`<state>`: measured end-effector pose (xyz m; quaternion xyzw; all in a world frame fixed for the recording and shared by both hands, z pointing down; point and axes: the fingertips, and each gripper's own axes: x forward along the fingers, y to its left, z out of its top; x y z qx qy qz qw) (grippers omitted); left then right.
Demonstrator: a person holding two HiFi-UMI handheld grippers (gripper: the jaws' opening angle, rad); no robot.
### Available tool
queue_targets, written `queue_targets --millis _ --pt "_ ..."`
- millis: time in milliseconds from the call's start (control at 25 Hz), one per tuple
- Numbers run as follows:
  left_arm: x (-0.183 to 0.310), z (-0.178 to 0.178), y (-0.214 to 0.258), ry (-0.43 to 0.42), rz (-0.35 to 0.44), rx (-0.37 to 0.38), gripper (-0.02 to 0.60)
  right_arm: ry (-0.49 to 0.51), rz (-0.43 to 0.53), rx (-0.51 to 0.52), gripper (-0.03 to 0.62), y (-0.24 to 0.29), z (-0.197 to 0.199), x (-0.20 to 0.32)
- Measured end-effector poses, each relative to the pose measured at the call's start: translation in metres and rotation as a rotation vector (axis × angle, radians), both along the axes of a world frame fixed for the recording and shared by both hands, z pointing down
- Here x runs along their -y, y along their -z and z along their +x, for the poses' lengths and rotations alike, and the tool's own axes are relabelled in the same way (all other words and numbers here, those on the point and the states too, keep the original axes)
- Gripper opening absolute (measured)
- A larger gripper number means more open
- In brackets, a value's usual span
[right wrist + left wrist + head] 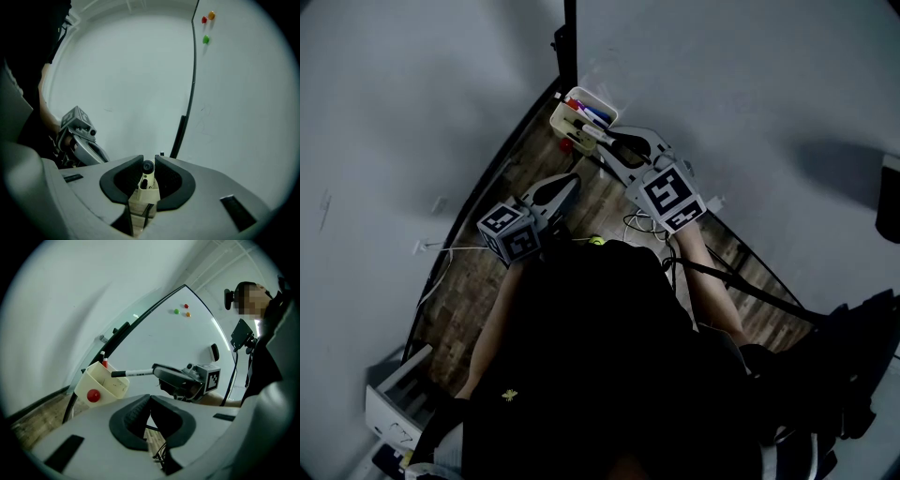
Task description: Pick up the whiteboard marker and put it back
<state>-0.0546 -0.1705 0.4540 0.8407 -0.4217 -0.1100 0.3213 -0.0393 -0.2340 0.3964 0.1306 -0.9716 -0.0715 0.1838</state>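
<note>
**Whiteboard marker** (136, 373). White barrel, black cap. It sits at the upper centre of the head view and is held about level in the air. In the left gripper view the cap end reaches the holder's rim; whether the two touch cannot be told.

**Right tongs** (148, 164). Clenched on the whiteboard marker's rear part. The barrel runs straight out between the pads and is seen end-on in the right gripper view.

**Left tongs** (150, 401). Tips drawn together, nothing between them. In the head view they lie to the lower left of the right tongs, apart from marker and holder.

**Holder** (105, 380). Cream, open-topped bin near the whiteboard's dark edge.
- A round red piece (93, 395) is on its front face.
- A red-capped pen (105, 363) stands at its back, with a dark one beside it.

**Whiteboard** (750, 94). Fills the right side of the head view. In the upper right of the left gripper view it carries three magnets:
- a red magnet (186, 306)
- a green magnet (176, 311)
- an orange magnet (188, 314)

**Floor** (478, 281). A wood-pattern strip between the wall (394, 112) and the whiteboard, with white cables (639, 225) lying on it.
</note>
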Motion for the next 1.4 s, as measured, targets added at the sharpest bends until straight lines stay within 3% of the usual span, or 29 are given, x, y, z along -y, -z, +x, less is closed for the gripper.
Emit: queue_targets --millis 880,1400 --pt "-0.004 0.009 -0.025 -0.003 -0.026 0.018 0.018 -0.016 -0.012 0.085 0.085 0.025 0.017 -0.026" --pt "-0.01 0.012 -0.027 0.002 -0.02 -0.035 0.018 -0.04 0.004 0.106 0.084 0.036 0.027 -0.039"
